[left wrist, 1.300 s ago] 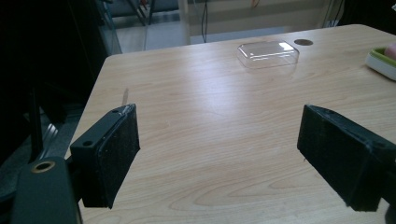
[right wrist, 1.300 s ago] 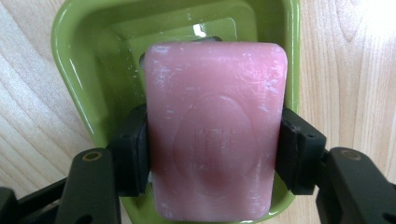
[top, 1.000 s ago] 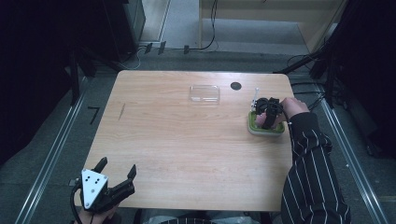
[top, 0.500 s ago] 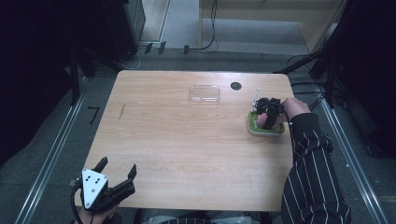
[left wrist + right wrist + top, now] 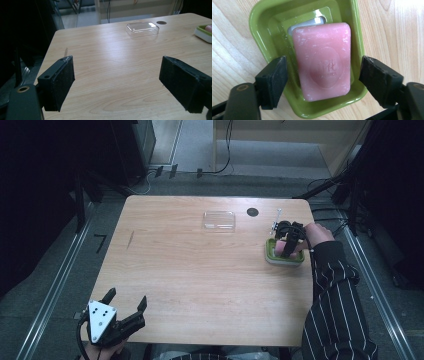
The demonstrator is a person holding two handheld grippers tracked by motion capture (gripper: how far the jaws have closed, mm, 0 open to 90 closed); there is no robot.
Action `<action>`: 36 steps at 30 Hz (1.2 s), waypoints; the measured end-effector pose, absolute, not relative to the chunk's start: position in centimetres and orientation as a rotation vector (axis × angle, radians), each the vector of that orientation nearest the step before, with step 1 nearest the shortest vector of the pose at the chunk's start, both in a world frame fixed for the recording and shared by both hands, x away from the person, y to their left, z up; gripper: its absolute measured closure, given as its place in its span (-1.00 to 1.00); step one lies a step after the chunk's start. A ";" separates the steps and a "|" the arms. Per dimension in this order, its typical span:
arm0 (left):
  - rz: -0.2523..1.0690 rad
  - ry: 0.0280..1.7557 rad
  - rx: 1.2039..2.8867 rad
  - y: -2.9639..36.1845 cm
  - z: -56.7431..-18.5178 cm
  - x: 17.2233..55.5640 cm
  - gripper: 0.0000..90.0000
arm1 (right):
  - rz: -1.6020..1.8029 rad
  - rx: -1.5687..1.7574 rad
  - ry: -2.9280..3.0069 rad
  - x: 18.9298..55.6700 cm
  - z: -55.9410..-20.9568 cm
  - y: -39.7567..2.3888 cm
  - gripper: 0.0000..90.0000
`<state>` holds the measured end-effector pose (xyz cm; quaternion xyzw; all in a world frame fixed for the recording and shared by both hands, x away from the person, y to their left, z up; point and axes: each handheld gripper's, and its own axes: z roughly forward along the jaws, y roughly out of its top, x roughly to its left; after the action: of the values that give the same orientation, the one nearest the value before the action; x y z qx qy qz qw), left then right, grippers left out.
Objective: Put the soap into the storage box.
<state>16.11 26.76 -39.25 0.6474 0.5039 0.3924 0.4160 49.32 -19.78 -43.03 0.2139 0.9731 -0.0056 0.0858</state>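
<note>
The right gripper (image 5: 322, 82) has just been opening; its jaws now stand spread either side of the pink soap bar (image 5: 323, 60), pads clear of it. The bar lies in the green soap dish (image 5: 262, 30) directly below, long axis running away between the jaws, near the surface's (image 5: 200, 270) right edge. Its embossed stamp is too faint to read. The left gripper (image 5: 125, 312), spread and empty, hangs well apart.

The right gripper (image 5: 286, 241) hangs over a green soap dish (image 5: 284, 257) holding something pink, perhaps soap (image 5: 288, 249).

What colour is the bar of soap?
Pink; the soap shows best in the right gripper view.
</note>
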 end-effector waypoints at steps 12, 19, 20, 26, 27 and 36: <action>0.976 1.244 1.635 26.4 -39.3 16.5 -0.70 | 0.021 0.825 2.928 48.4 -42.3 -19.9 -0.91; 0.970 1.235 1.644 26.3 -39.2 16.7 -0.70 | 0.037 0.896 2.912 47.4 -41.9 -19.1 -0.95; 0.970 1.234 1.645 26.3 -39.2 16.8 -0.70 | 0.039 0.906 2.905 47.3 -41.8 -19.0 -0.94; 0.964 1.225 1.646 26.1 -39.2 16.9 -0.70 | 0.063 0.979 2.868 46.5 -41.3 -18.8 -0.95; 0.964 1.223 1.648 26.1 -39.2 16.9 -0.70 | 0.063 1.003 2.858 46.2 -41.3 -18.7 -0.95; 0.957 1.216 1.650 25.9 -39.2 17.1 -0.70 | 0.056 1.051 2.827 44.2 -41.0 -18.3 -0.95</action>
<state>17.13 25.94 -39.23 0.6600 0.4863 0.3829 0.4258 44.19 -18.26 -40.99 0.3477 0.9354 0.0184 0.0623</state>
